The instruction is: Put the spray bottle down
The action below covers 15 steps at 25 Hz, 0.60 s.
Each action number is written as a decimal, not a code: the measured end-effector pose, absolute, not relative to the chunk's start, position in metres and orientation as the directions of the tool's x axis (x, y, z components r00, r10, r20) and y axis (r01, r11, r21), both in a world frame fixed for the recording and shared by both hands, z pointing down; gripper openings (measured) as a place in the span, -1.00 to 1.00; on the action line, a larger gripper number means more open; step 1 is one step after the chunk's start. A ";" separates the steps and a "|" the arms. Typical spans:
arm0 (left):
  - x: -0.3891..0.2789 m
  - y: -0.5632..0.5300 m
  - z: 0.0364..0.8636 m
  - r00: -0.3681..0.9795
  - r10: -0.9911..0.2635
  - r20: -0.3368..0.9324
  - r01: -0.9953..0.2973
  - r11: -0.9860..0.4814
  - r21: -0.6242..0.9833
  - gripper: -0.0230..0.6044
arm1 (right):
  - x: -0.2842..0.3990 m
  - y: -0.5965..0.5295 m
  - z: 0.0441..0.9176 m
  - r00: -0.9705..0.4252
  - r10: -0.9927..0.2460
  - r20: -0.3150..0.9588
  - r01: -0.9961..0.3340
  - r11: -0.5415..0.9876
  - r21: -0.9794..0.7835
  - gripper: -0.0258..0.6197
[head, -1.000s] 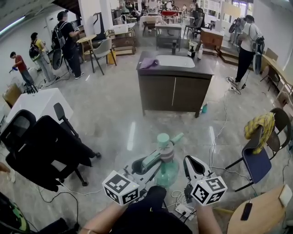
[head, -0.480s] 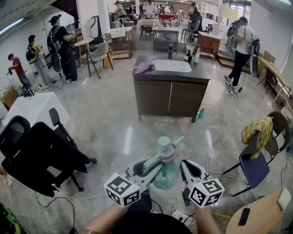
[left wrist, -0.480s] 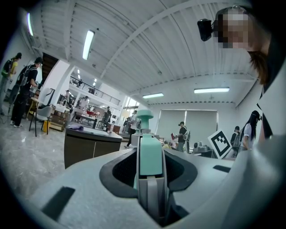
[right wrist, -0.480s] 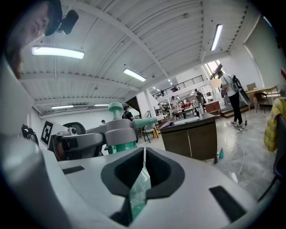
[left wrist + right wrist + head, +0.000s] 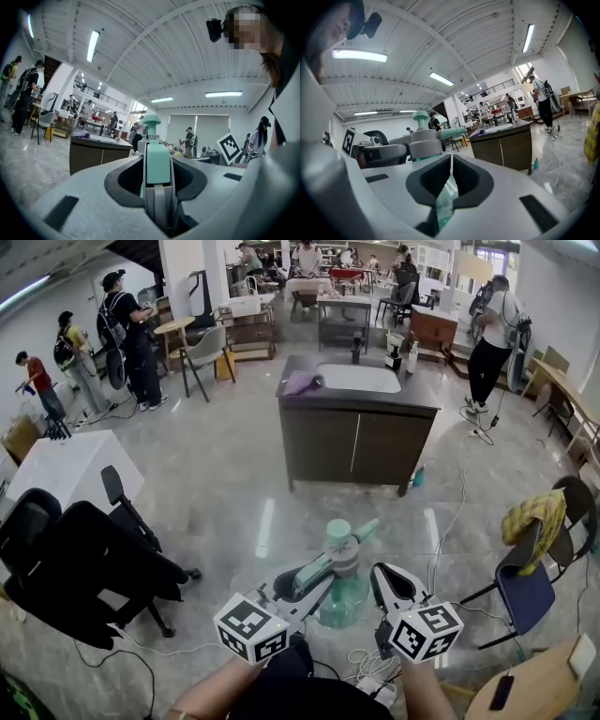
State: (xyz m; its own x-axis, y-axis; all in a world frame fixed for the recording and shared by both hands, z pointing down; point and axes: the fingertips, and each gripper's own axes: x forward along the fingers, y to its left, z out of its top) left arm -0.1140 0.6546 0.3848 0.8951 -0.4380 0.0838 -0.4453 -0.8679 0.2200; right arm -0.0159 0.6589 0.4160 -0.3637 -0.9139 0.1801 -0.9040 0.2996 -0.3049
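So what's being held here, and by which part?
The left gripper is shut on the translucent green plastic spray bottle, at the pale green trigger below its head. The right gripper, jaws together, holds nothing.

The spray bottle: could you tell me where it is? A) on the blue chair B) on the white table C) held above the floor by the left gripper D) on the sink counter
C: the left gripper is shut on the spray bottle, which hangs over the floor.
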 end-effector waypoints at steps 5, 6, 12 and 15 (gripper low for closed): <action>-0.121 0.624 0.381 0.898 -0.432 0.084 -0.439 -0.873 0.211 -0.56 | -0.029 0.623 0.405 -0.385 -0.908 0.164 -0.899 0.329 -0.289 -0.90; -0.122 0.619 0.381 0.898 -0.431 0.087 -0.439 -0.874 0.209 -0.56 | -0.030 0.616 0.405 -0.385 -0.908 0.167 -0.900 0.329 -0.287 -0.89; -0.128 0.586 0.380 0.899 -0.430 0.084 -0.438 -0.875 0.208 -0.56 | -0.039 0.579 0.410 -0.397 -0.899 0.186 -0.894 0.333 -0.299 -0.90; -0.130 0.568 0.379 0.903 -0.421 0.081 -0.429 -0.878 0.211 -0.56 | -0.040 0.562 0.412 -0.388 -0.900 0.199 -0.898 0.321 -0.301 -0.89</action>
